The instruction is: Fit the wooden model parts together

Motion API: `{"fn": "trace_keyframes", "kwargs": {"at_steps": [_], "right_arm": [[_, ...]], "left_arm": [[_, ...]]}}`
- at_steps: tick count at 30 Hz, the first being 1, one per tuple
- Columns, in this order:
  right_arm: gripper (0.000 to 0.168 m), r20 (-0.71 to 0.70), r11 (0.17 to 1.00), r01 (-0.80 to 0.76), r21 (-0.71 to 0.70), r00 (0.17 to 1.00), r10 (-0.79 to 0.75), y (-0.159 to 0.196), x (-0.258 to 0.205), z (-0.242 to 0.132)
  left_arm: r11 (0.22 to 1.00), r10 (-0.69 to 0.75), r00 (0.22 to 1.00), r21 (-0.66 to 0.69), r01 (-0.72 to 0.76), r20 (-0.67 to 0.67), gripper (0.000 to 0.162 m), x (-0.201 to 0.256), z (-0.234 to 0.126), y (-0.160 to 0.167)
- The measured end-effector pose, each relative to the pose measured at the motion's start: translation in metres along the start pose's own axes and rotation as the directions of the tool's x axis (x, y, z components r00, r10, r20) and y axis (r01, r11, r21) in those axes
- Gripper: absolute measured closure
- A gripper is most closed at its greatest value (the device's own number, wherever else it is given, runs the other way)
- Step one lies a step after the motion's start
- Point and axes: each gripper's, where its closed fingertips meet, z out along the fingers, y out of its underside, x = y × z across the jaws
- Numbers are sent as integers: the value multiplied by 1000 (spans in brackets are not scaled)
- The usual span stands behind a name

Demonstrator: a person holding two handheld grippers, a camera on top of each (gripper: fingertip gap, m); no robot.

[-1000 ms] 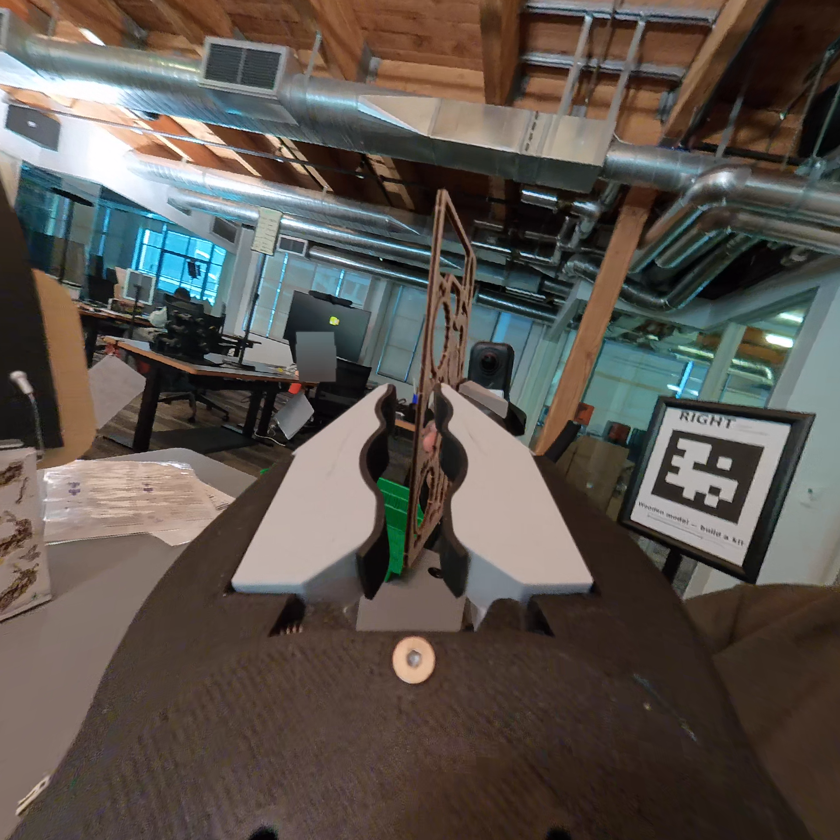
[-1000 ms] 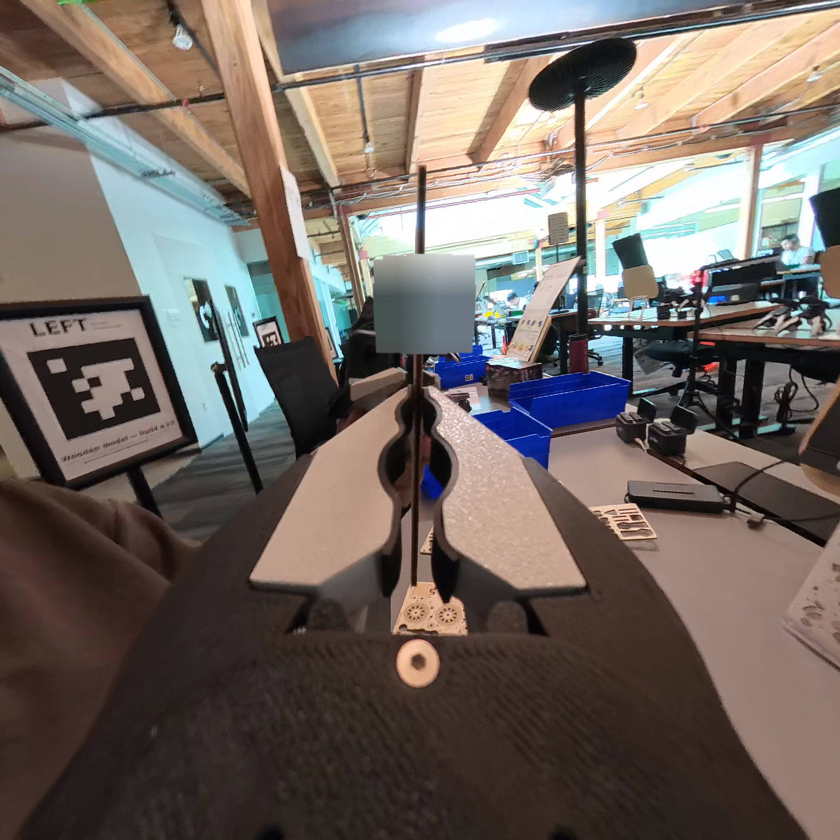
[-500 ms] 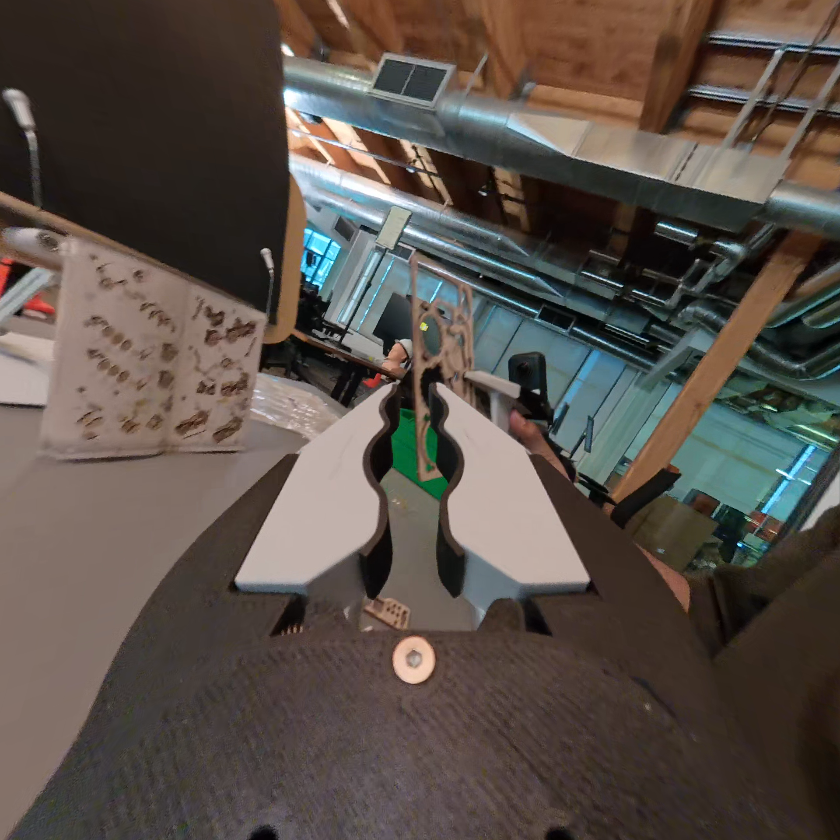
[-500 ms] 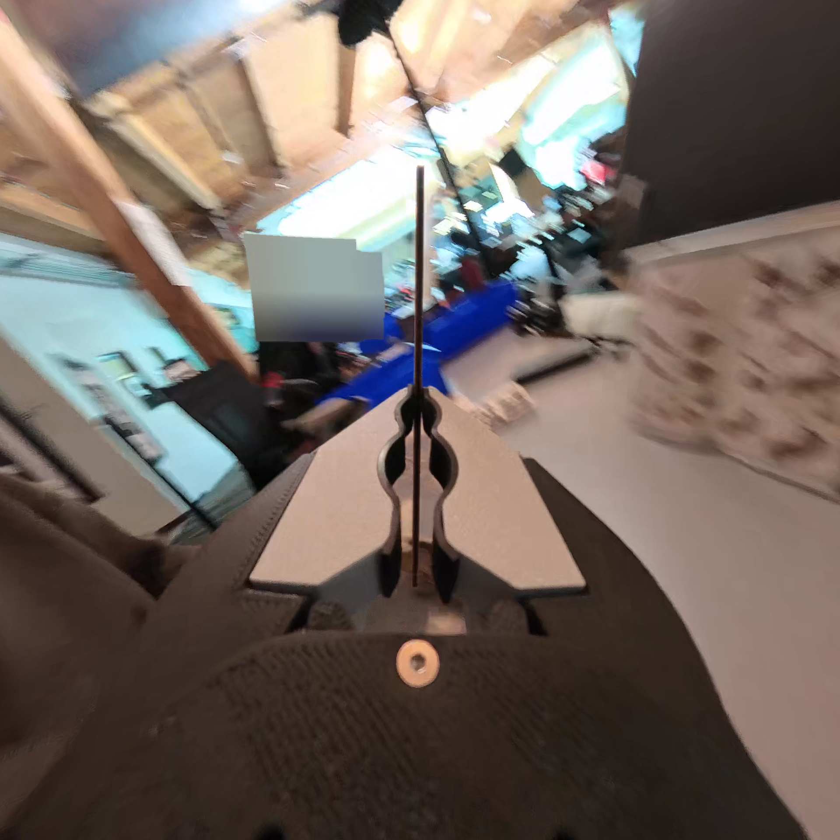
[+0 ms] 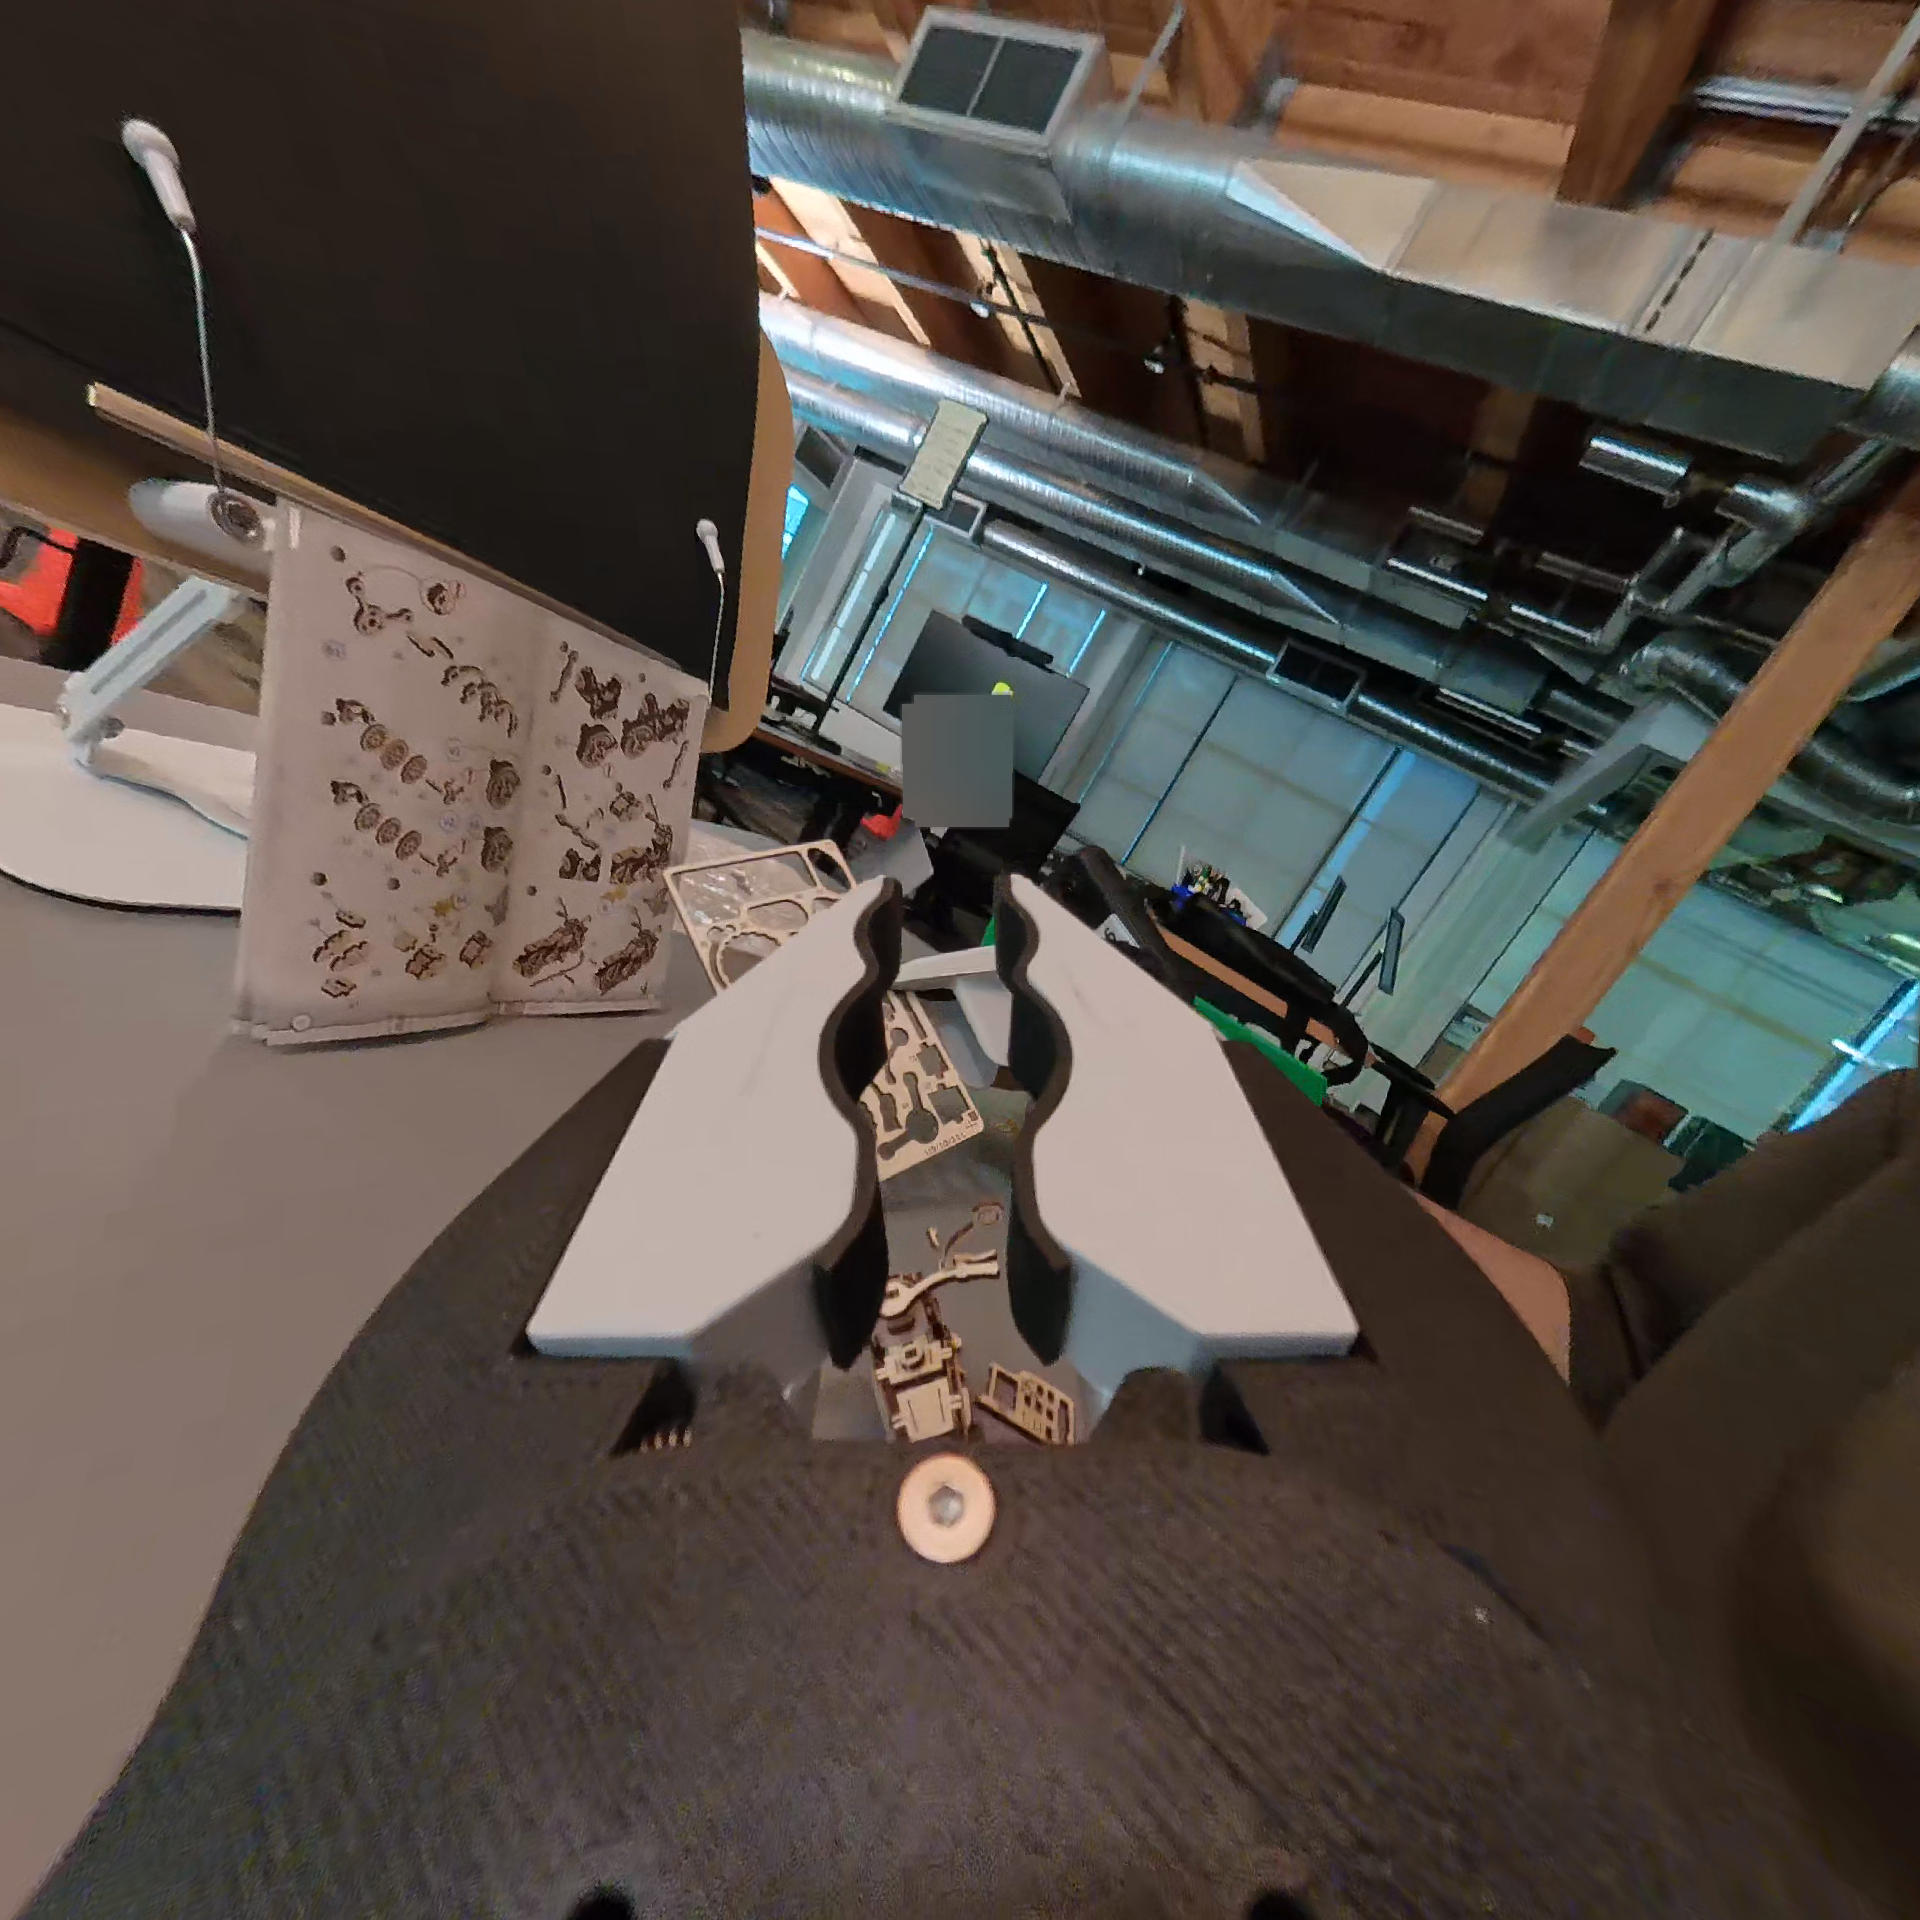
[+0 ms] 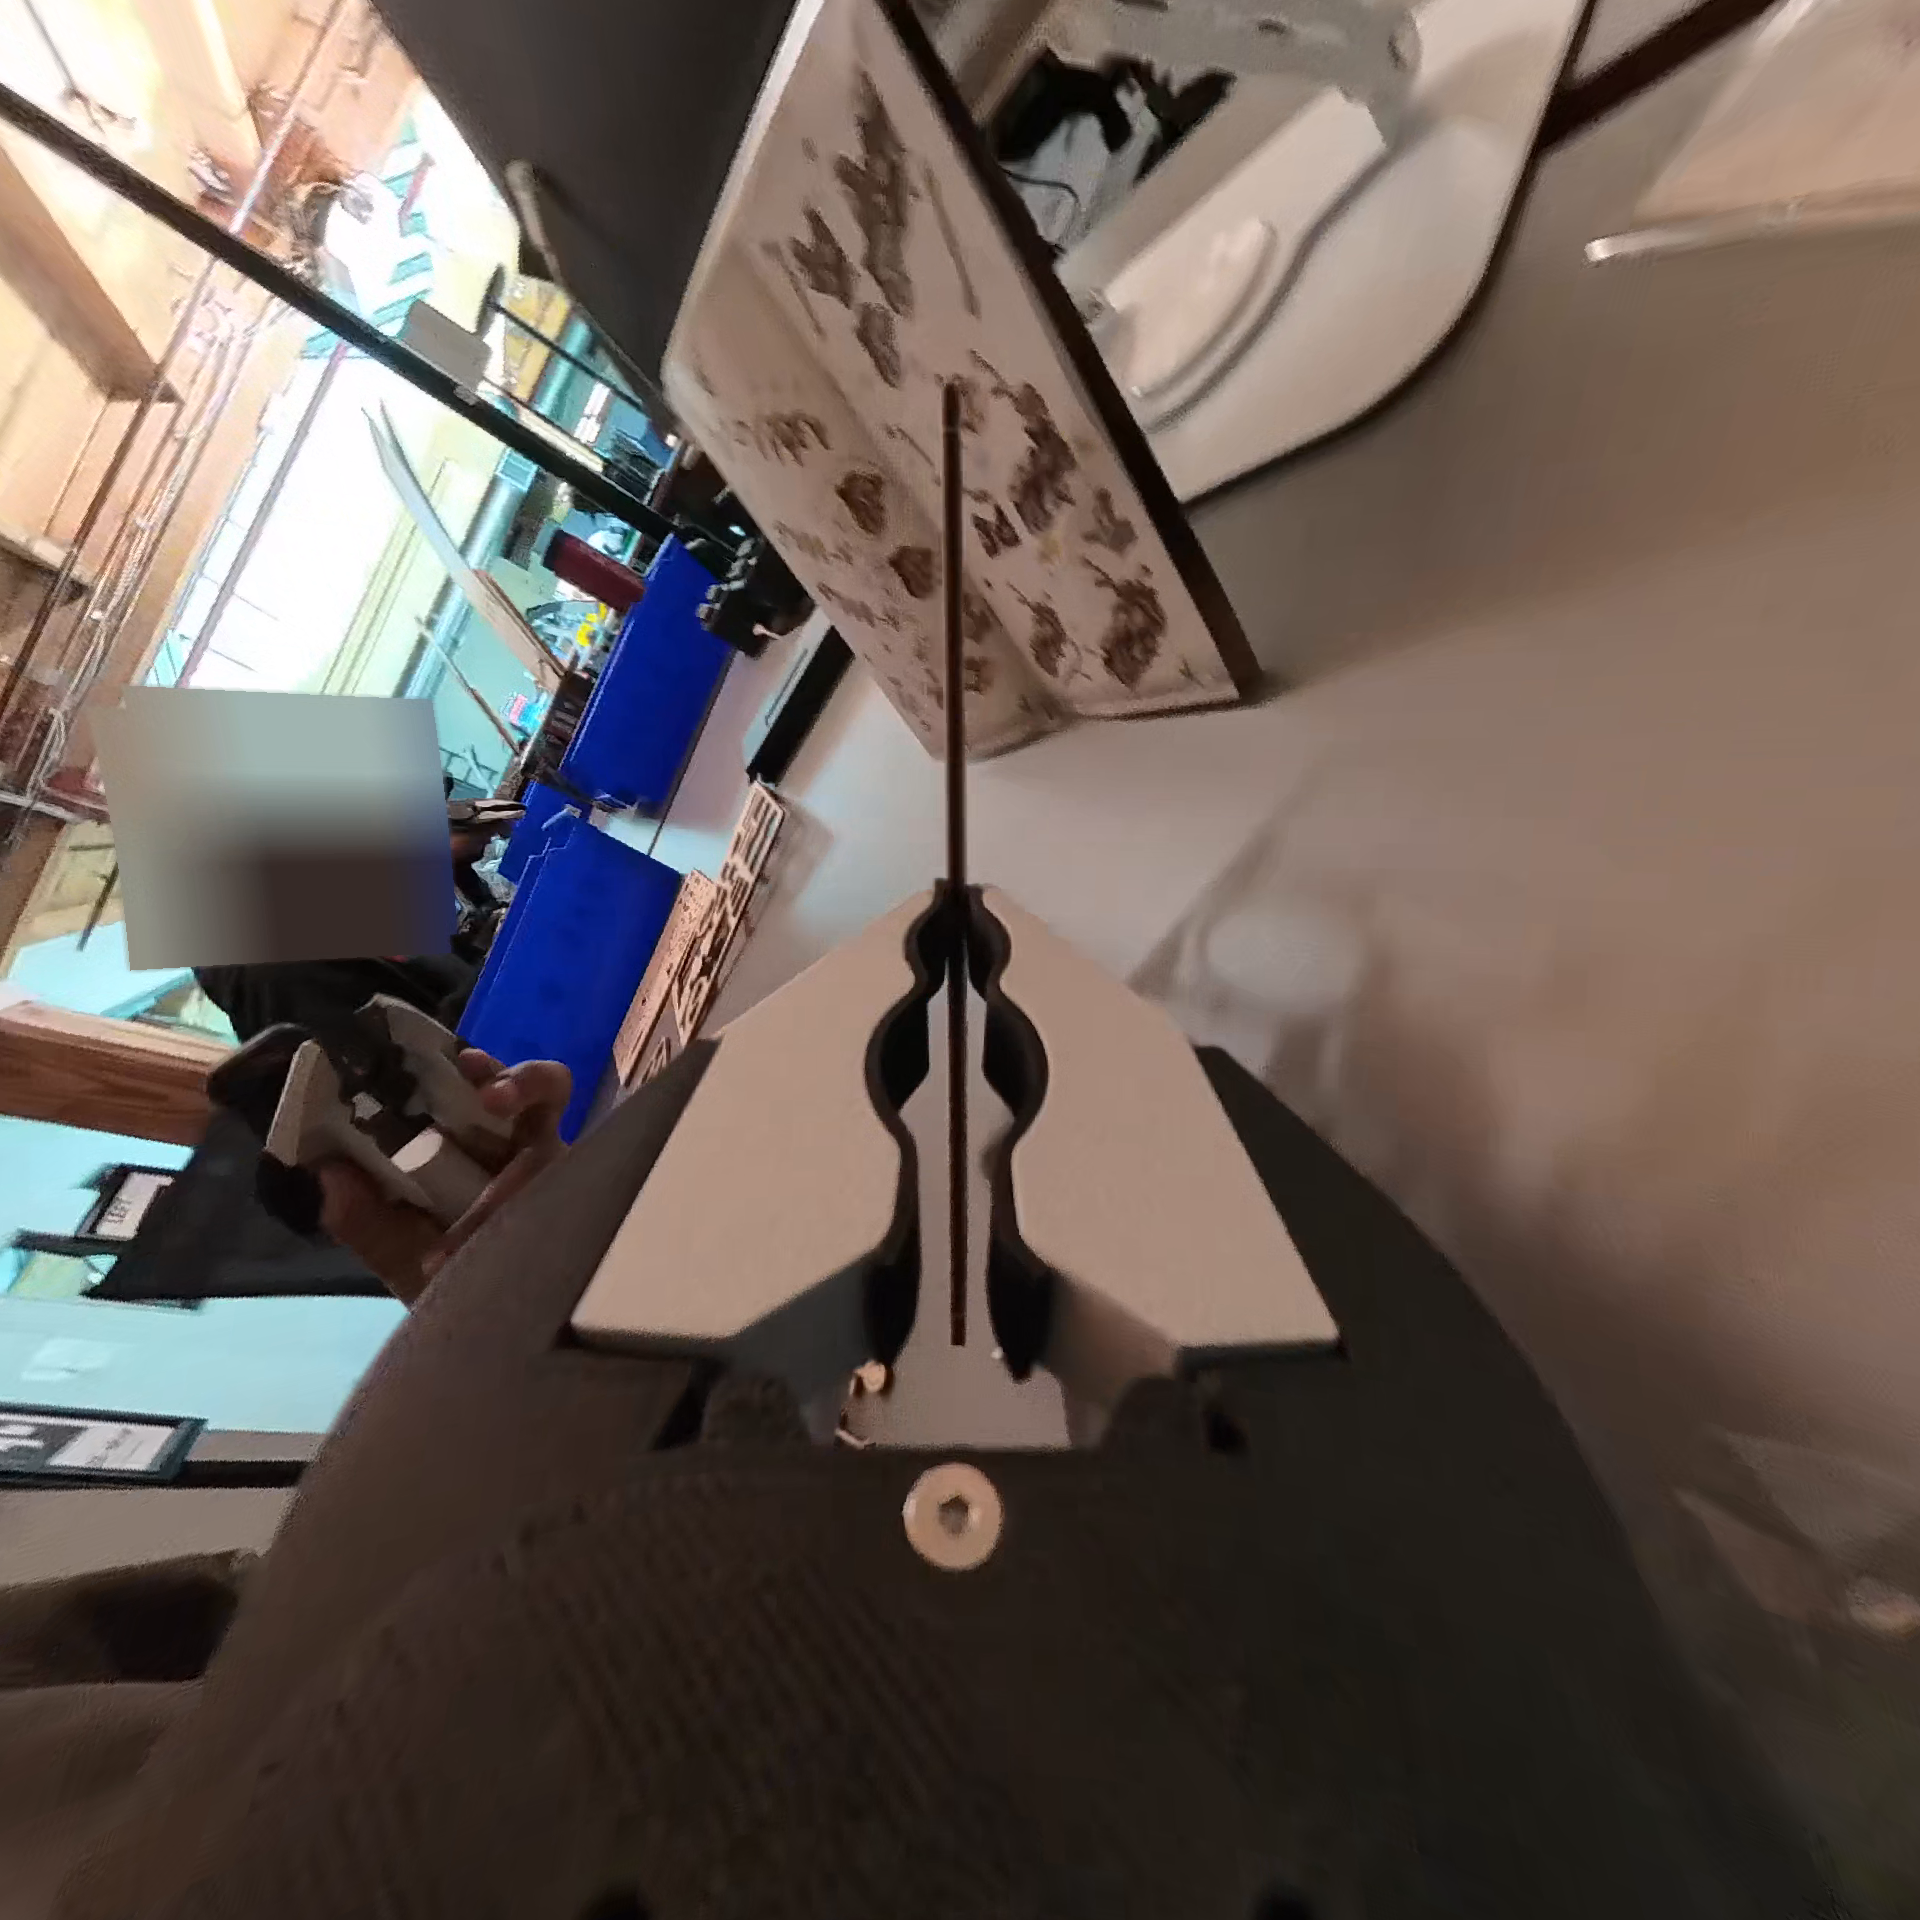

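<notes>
Wooden sheet [image 6: 954,644], thin and seen edge-on, is clamped in the right claw [image 6: 956,902], whose fingers press together on it at their tips; it juts straight out past them. A second ago both claws gripped this sheet between them with the office ceiling behind; now the left claw [image 5: 940,904] has let go and stands apart and empty, tilted down over the grey desk [image 5: 260,1164]. Between its fingers lie loose wooden parts [image 5: 920,1361] and a cut-out fret [image 5: 920,1091] flat on the desk, with another fret [image 5: 753,909] beyond the left finger. An instruction sheet [image 5: 457,821] stands propped on a stand near them, and it also fills the background behind the held sheet in the right wrist view, which has rolled sideways and blurred. That view shows the left claw [image 6: 379,1117] off to the side in a hand [image 6: 416,1195], apart from the sheet.
</notes>
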Motion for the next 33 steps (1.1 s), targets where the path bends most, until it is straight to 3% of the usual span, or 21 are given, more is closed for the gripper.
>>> {"fn": "trace_keyframes", "kwargs": {"at_steps": [3, 9, 16, 23, 26, 28, 33], "right_arm": [[168, -18, 996, -82, -42, 997, 81, 14, 10, 7], [165, -76, 987, -106, -119, 992, 98, 34, 25, 12], [144, -162, 987, 11, -162, 986, -37, 33, 38, 8], [132, -338, 968, 179, -175, 913, -229, 18, 53, -12], [128, -300, 955, 294, -36, 909, -291, 4, 19, -31], [137, -255, 925, 371, 85, 905, -340, 6, -12, -49], [153, -205, 907, 387, 166, 913, -352, 63, -32, -77]], "left_arm": [[1000, 1, 1000, 4, -1, 7, 149, 0, 1, 3], [1000, -17, 1000, -11, 17, -7, 149, 5, 4, 9], [1000, -19, 1000, -15, 19, 2, 149, 2, 4, 10], [998, -54, 998, 24, 53, 15, 150, 6, 6, 10], [999, -6, 996, 43, 3, 83, 154, 10, 0, 7], [998, 3, 987, 63, -13, 161, 158, 10, -12, 9], [999, 0, 975, -33, 8, 220, 158, 13, -39, 44]]}}
